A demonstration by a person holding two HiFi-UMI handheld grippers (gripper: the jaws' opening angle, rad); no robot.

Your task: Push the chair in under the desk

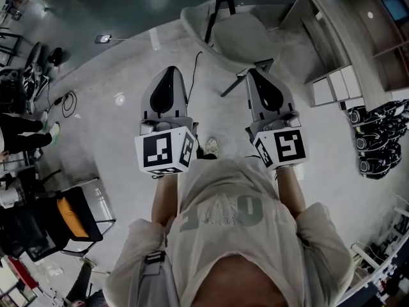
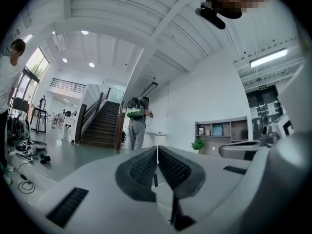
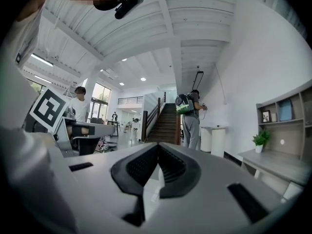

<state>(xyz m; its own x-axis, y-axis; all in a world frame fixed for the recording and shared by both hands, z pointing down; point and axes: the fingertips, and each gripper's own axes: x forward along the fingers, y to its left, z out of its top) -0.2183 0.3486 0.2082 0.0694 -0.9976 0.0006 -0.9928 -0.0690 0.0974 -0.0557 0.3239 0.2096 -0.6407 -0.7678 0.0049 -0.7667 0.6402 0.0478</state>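
Note:
A grey shell chair (image 1: 231,36) on black legs stands on the floor ahead of me, left of the long grey desk (image 1: 332,27) that runs along the right wall. I hold both grippers level in front of my chest. My left gripper (image 1: 169,70) is shut with nothing in it, and its dark pads meet in the left gripper view (image 2: 157,148). My right gripper (image 1: 257,73) is also shut and empty (image 3: 157,146). In the head view its tip lies over the chair's near edge; whether it touches the chair I cannot tell. Neither gripper view shows the chair.
A white drawer unit (image 1: 335,85) stands under the desk. At the lower left is a black chair with an orange pad (image 1: 71,217), with cables (image 1: 66,101) on the floor beyond it. A person with a backpack (image 2: 136,121) stands by a staircase (image 2: 102,126). A small plant (image 3: 261,139) sits on the desk.

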